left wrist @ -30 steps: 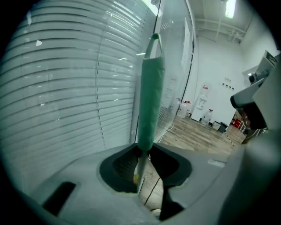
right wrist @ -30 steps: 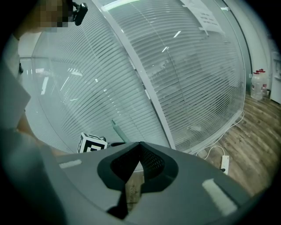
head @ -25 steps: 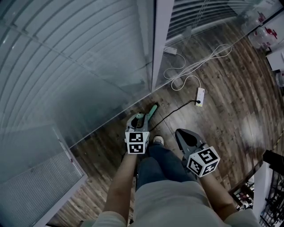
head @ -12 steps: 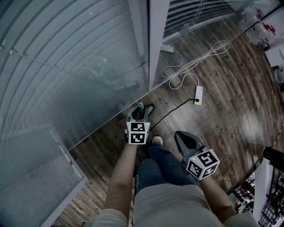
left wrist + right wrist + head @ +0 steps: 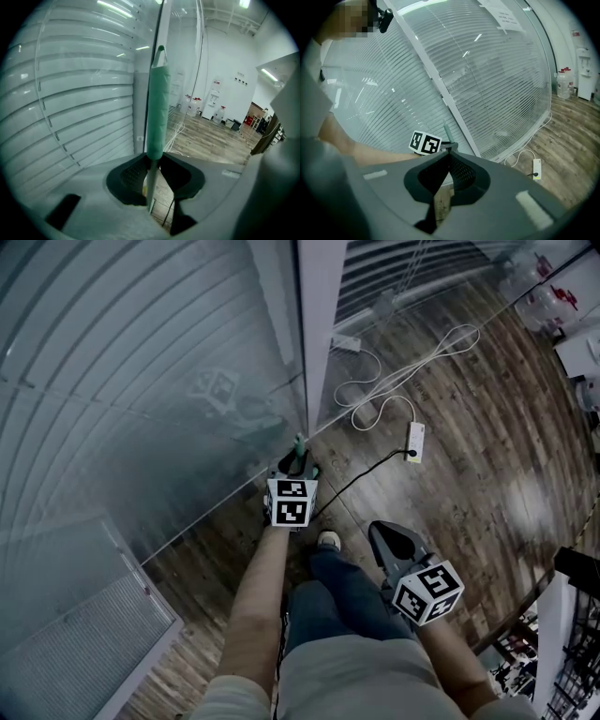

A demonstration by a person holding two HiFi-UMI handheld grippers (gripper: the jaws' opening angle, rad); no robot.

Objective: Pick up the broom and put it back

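Note:
The broom's handle stands upright with a green grip at its top, its thin grey shaft running down between my left gripper's pads. The left gripper is shut on that shaft, close to the glass wall and the white post. Only the green tip shows above the jaws in the head view; the broom's head is hidden. My right gripper hangs lower right by the person's leg, jaws together, holding nothing. From the right gripper view its jaws meet, and the left marker cube sits beyond.
A glass wall with blinds fills the left. On the wood floor lie a white power strip, coiled white cable and a black cord. The person's shoe is below the left gripper. Water bottles stand at the upper right.
The left gripper has carried the broom handle up the picture, closer to the glass wall and white post. The right gripper has barely moved.

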